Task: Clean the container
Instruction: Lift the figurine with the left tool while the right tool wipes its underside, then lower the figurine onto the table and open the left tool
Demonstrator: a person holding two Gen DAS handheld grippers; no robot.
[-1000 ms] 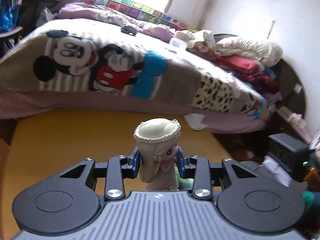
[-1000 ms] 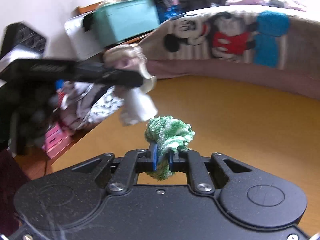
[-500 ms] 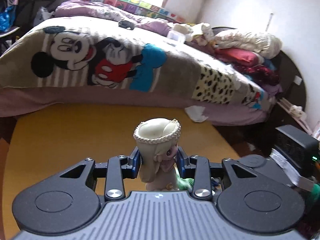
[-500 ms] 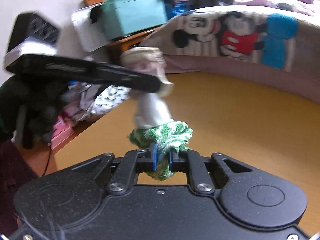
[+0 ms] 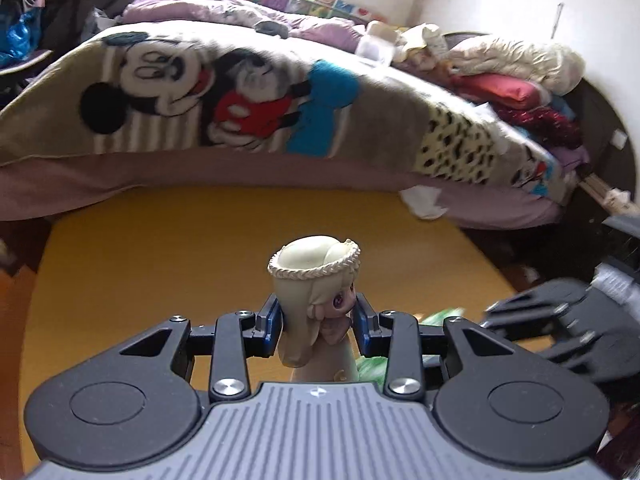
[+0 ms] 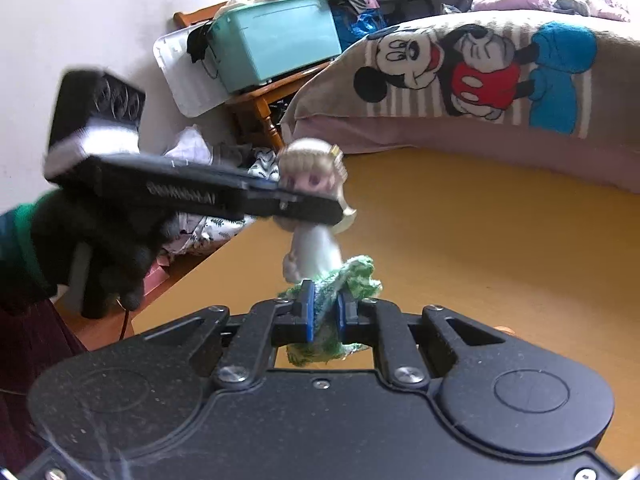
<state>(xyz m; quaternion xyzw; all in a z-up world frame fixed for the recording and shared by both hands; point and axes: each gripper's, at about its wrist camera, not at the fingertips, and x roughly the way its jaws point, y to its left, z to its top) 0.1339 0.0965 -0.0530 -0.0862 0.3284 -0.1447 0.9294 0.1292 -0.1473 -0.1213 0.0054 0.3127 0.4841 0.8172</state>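
The container is a small cream doll-shaped figurine with a braided rim and a hollow open head. My left gripper is shut on its head and holds it upright above the yellow table. In the right wrist view the same figurine hangs from the left gripper, its pale body pointing down. My right gripper is shut on a green and white cloth, which touches the figurine's lower end. A bit of the cloth shows green behind the figurine in the left wrist view.
A bed with a cartoon mouse blanket runs along the table's far edge. A teal bin on a wooden stand and piles of clothes lie to the left. A gloved hand holds the left gripper.
The figurine has swung from tilted to nearly upright and come right and closer in the right wrist view. The cloth now presses against its lower end. The right gripper has come into the left wrist view.
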